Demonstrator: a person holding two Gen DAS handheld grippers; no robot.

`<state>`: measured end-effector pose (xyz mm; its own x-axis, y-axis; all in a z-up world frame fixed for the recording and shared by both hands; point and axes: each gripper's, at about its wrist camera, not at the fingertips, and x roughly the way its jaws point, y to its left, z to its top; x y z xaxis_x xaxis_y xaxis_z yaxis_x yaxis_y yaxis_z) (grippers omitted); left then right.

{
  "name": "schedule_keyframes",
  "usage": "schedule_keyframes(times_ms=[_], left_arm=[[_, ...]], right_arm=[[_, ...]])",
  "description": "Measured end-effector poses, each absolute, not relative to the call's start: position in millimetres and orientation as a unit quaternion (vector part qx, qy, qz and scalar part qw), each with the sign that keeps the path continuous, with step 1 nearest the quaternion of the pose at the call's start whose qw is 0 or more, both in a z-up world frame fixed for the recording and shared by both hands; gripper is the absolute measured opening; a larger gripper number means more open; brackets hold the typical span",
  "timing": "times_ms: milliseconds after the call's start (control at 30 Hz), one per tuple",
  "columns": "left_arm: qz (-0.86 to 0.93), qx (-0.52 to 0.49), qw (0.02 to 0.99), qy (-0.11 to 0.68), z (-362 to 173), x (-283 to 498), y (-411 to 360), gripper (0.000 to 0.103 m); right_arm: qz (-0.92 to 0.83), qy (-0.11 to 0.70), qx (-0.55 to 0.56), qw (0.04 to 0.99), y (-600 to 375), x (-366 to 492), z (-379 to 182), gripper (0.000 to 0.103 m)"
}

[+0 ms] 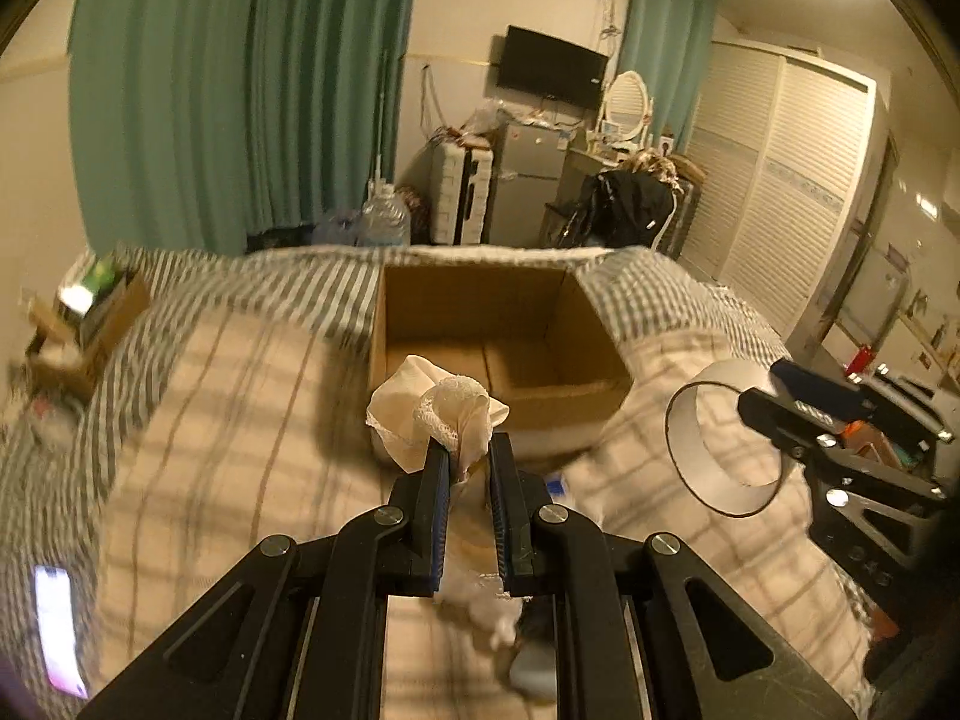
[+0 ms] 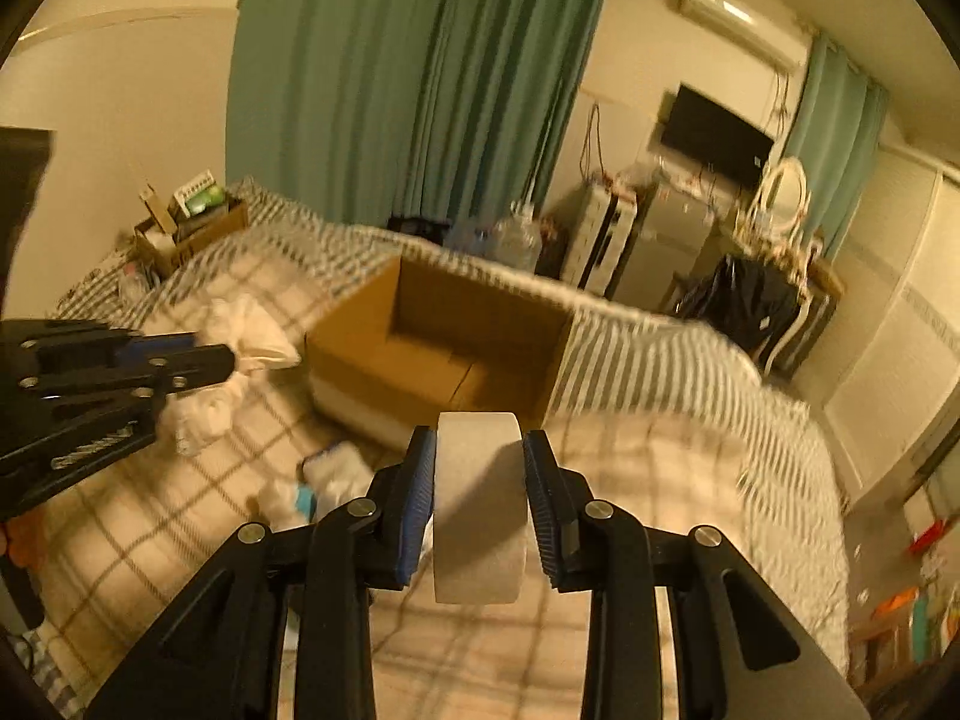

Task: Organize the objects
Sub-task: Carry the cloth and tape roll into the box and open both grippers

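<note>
My left gripper [image 1: 469, 450] is shut on a cream lace-edged cloth [image 1: 432, 414] and holds it above the bed, just in front of an open cardboard box [image 1: 498, 306]. My right gripper [image 2: 477, 450] is shut on a wide white tape roll [image 2: 480, 504], held edge-on above the bed before the same box [image 2: 438, 348]. The roll [image 1: 723, 438] and right gripper [image 1: 750, 405] show at the right of the left wrist view. The left gripper [image 2: 231, 357] with the cloth [image 2: 252, 330] shows at the left of the right wrist view. The box looks empty inside.
The box stands on a bed with a checked cover [image 2: 660, 456]. Small white and blue items [image 2: 324, 480] lie on the bed near my grippers. A second box of clutter [image 2: 192, 228] sits at the far left corner. A lit phone [image 1: 57, 630] lies at the left.
</note>
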<state>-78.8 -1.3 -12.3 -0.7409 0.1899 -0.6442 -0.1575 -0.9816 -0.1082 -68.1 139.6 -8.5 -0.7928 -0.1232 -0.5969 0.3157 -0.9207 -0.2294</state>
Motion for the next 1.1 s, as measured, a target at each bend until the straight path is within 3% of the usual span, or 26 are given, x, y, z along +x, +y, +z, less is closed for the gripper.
schedule_keyframes(times_ms=[300, 467, 833, 1100], left_arm=[[0.931, -0.347, 0.113, -0.015, 32.7, -149.0, 15.9, 0.013], [0.933, -0.346, 0.096, 0.009, 39.2, -200.3, 23.2, 0.013], [0.902, -0.419, 0.101, 0.024, -63.1, -286.5, 25.9, 0.013], [0.897, -0.429, 0.1, 0.021, -96.3, -305.2, 28.3, 0.015]], right_arm=[[-0.947, 0.139, 0.253, 0.138, 142.8, -124.8, 68.4, 0.029], [-0.945, 0.113, 0.264, 0.153, 134.7, -191.5, 83.7, 0.029], [-0.914, 0.09, 0.355, 0.173, 124.8, -299.6, -25.4, 0.029], [-0.908, 0.064, 0.375, 0.176, 135.7, -323.6, -75.4, 0.029]])
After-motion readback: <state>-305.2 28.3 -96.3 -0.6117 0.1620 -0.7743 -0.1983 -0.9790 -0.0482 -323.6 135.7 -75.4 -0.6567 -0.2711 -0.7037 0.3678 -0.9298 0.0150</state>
